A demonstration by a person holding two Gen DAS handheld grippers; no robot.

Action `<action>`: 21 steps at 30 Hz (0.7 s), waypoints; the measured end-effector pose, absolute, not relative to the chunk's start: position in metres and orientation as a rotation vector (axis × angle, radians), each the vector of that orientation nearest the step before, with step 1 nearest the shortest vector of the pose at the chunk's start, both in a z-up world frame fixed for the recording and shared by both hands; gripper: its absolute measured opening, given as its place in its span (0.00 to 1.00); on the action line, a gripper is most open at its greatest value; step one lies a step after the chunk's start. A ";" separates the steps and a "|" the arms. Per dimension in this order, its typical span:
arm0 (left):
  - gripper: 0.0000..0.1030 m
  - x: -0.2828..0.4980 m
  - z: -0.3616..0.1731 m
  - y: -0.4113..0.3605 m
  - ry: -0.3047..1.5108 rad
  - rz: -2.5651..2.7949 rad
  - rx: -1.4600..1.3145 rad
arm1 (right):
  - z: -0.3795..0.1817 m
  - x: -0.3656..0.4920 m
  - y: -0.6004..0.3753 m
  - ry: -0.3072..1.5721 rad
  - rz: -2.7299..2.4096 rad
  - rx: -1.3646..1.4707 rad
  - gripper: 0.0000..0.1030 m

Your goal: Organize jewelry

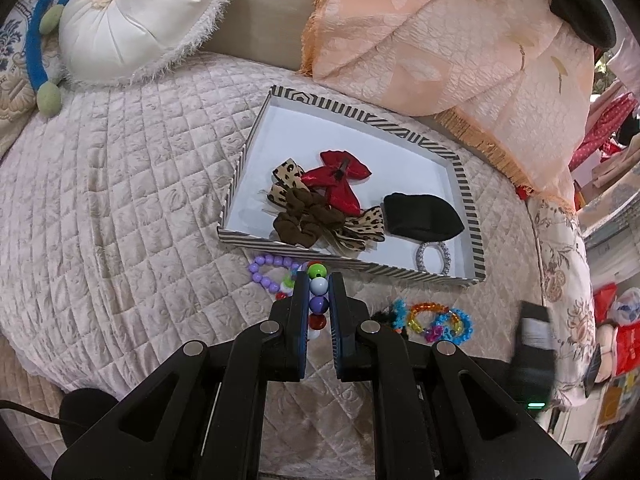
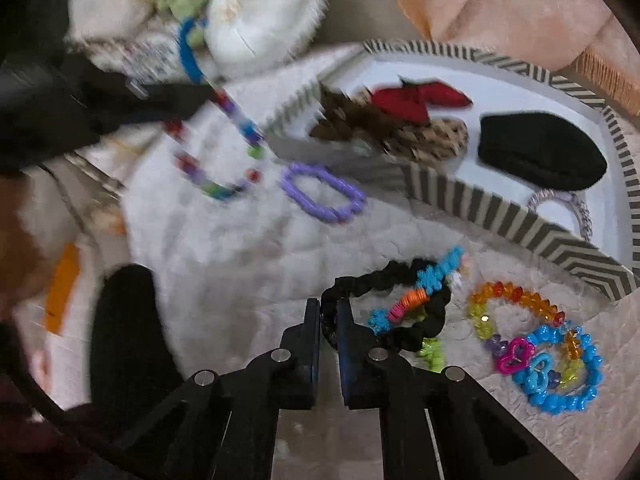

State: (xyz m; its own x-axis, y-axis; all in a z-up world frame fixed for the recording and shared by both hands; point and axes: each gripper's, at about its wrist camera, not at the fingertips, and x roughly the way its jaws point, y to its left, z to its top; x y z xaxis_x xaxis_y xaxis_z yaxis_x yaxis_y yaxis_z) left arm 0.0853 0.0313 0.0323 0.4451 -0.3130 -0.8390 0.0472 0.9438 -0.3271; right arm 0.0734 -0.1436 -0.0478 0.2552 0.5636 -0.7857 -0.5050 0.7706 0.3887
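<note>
In the left wrist view my left gripper point(image 1: 319, 280) is shut on a strand of big coloured beads point(image 1: 319, 303), just in front of the striped tray point(image 1: 466, 184). The right wrist view shows that strand point(image 2: 236, 120) hanging blurred from the left gripper point(image 2: 200, 94). My right gripper point(image 2: 328, 305) is shut on a black braided band point(image 2: 384, 272) wrapped in blue, orange and pink, which lies on the quilt. A purple bead bracelet point(image 2: 322, 194) lies by the tray wall point(image 2: 480, 208). Orange-yellow point(image 2: 516, 300) and blue point(image 2: 560, 384) bracelets lie to the right.
The tray holds a red bow point(image 1: 340, 180), a leopard bow point(image 1: 288, 174), a brown scrunchie point(image 1: 304, 216), a black pouch point(image 1: 422, 214) and a silver bangle point(image 1: 434, 256). A round white cushion point(image 1: 132, 20) and peach fabric point(image 1: 440, 32) lie behind on the quilted bed.
</note>
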 end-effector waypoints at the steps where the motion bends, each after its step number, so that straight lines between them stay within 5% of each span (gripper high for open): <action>1: 0.08 0.086 0.033 0.031 1.089 -0.227 -0.273 | -0.038 0.073 -0.151 1.075 0.756 0.126 0.07; 9: 0.08 0.092 0.044 0.026 1.070 -0.231 -0.263 | 0.030 0.077 -0.197 0.904 0.888 0.451 0.07; 16: 0.08 0.103 0.050 0.021 1.062 -0.229 -0.264 | 0.035 0.076 -0.181 0.906 0.820 0.289 0.08; 17: 0.08 0.103 0.050 0.021 1.062 -0.229 -0.266 | 0.026 0.074 -0.173 0.931 0.819 0.256 0.20; 18: 0.08 0.103 0.049 0.021 1.062 -0.228 -0.266 | 0.013 0.070 -0.160 0.970 0.821 0.205 0.50; 19: 0.08 0.104 0.048 0.021 1.064 -0.228 -0.265 | 0.001 0.066 -0.148 1.005 0.834 0.165 0.65; 21: 0.08 0.103 0.047 0.021 1.070 -0.228 -0.262 | -0.018 0.056 -0.134 1.061 0.846 0.070 0.71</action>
State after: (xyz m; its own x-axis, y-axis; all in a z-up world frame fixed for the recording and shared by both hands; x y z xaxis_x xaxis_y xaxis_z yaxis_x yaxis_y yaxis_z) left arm 0.1032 0.0214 0.0467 0.4618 -0.3089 -0.8314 0.0565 0.9457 -0.3200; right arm 0.0556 -0.1342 -0.0177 0.2122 0.6403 -0.7382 -0.5770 0.6918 0.4342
